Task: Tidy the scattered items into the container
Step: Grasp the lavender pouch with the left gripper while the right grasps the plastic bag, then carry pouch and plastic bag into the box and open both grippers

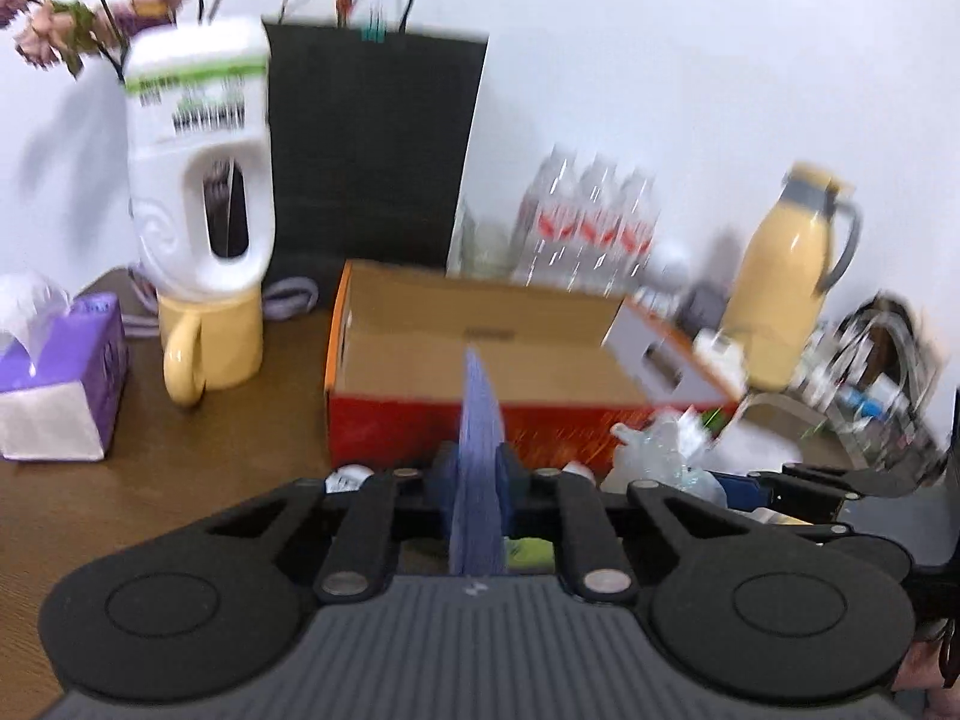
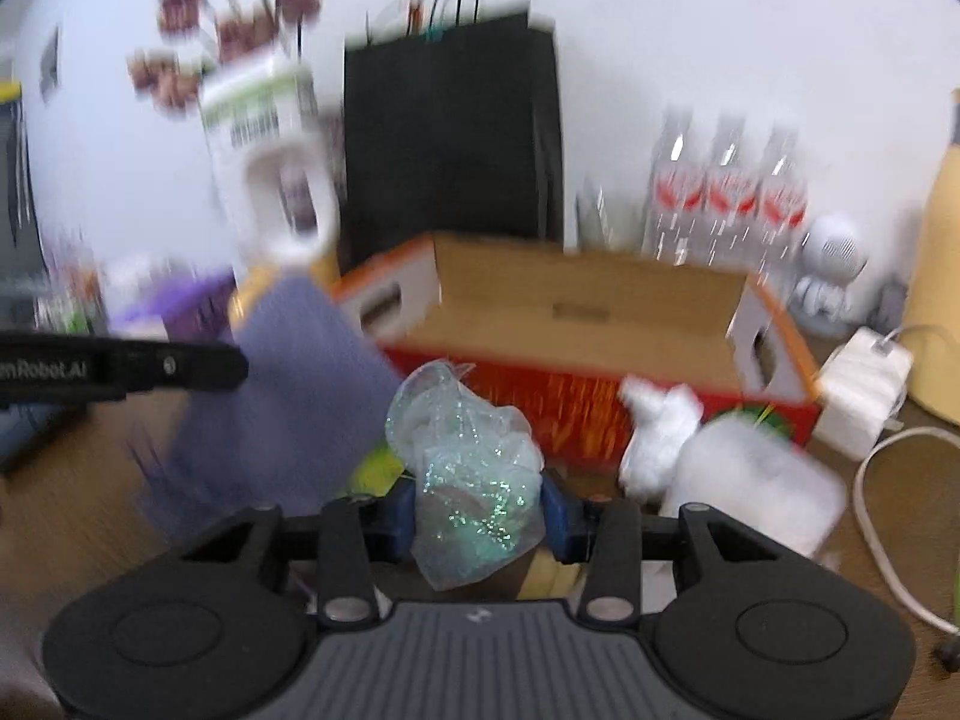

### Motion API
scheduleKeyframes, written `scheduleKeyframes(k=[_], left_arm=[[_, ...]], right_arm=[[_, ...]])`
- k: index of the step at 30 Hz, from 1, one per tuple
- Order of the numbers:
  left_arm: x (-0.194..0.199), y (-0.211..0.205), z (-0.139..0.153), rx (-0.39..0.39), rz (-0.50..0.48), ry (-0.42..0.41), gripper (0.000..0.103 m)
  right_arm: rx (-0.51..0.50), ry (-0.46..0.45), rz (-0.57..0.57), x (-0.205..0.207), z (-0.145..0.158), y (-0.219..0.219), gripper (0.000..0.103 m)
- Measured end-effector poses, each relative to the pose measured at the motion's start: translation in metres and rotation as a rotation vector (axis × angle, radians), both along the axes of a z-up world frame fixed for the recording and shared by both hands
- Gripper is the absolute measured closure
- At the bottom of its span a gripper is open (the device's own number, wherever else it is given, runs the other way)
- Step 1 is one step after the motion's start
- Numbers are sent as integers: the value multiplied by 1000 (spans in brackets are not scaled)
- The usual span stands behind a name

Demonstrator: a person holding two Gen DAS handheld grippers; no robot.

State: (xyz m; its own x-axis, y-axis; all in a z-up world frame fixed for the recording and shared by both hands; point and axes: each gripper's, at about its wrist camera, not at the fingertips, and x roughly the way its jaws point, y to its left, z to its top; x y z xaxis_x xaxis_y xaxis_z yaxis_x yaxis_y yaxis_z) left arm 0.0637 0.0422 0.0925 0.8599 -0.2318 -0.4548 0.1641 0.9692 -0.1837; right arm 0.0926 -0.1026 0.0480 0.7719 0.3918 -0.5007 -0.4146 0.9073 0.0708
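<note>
**Both tongs pinch an item in front of the box**

The purple cloth [image 1: 478, 420] stands edge-on at the centre of the left wrist frame, pinched by the left tongs [image 1: 477, 474], which are pressed together on it. In the right wrist frame, the glittery mesh bag [image 2: 474, 480] sits at lower centre, pinched by the right tongs [image 2: 477, 516]. Behind both, the open cardboard box [image 2: 576, 312] rests on the brown counter [image 1: 180, 468].
</note>
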Motion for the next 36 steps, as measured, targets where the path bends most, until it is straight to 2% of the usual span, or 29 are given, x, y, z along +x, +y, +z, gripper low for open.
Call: scheduleKeyframes(k=[2, 4, 6, 7, 8, 9, 10, 11, 13, 15, 16, 17, 18, 20, 22, 25, 27, 29, 32, 34, 36], left_arm=[[-12, 1, 9, -14, 4, -34, 100], [-23, -2, 14, -10, 7, -60, 100], [-26, -5, 11, 41, 14, -51, 98], [-24, -6, 6, 80, 16, -40, 85], [-19, -6, -5, 131, 30, -17, 38], [-11, -6, -15, 168, 48, 18, 13], [-5, -3, -24, 186, 48, 34, 3], [4, 0, -33, 193, 36, 44, 10], [25, 4, -47, 186, 51, 132, 11], [39, 10, -57, 122, 60, 185, 19], [46, 12, -60, 87, 59, 207, 32], [50, 14, -62, 67, 55, 217, 60], [53, 14, -62, 50, 49, 225, 74], [52, 15, -57, 38, 54, 200, 85], [41, 10, -49, 61, 53, 147, 92], [20, 8, -35, 38, 52, 75, 93], [1, 9, -24, -4, 54, 27, 93], [-25, 6, -11, -58, 40, -37, 94], [-68, -7, 5, -88, 5, -107, 94], [-98, -17, 9, -112, -12, -136, 94], [-120, -24, 5, -149, -41, -124, 94]], right_arm=[[22, -53, -25, -16, 17, -9, 63], [45, -87, -49, -33, 30, -19, 63], [60, -103, -60, -50, 37, -29, 62], [58, -105, -62, -57, 39, -32, 62], [54, -103, -65, -63, 40, -35, 62], [49, -99, -67, -70, 39, -38, 61], [50, -93, -68, -74, 38, -40, 61], [51, -83, -68, -77, 35, -42, 60], [59, -66, -66, -83, 28, -45, 59], [64, -55, -63, -86, 21, -42, 59], [69, -48, -60, -86, 18, -40, 58], [71, -38, -57, -85, 15, -39, 58], [70, -27, -55, -84, 12, -37, 58], [63, -12, -51, -83, 5, -32, 58], [60, 0, -48, -81, 1, -29, 58], [65, 13, -47, -81, -3, -26, 58], [53, 7, -47, -84, -4, -24, 58], [42, -15, -52, -91, -1, -23, 59], [45, -52, -66, -104, 7, -26, 59], [50, -75, -82, -116, 11, -31, 59], [53, -93, -92, -131, 12, -34, 59]])
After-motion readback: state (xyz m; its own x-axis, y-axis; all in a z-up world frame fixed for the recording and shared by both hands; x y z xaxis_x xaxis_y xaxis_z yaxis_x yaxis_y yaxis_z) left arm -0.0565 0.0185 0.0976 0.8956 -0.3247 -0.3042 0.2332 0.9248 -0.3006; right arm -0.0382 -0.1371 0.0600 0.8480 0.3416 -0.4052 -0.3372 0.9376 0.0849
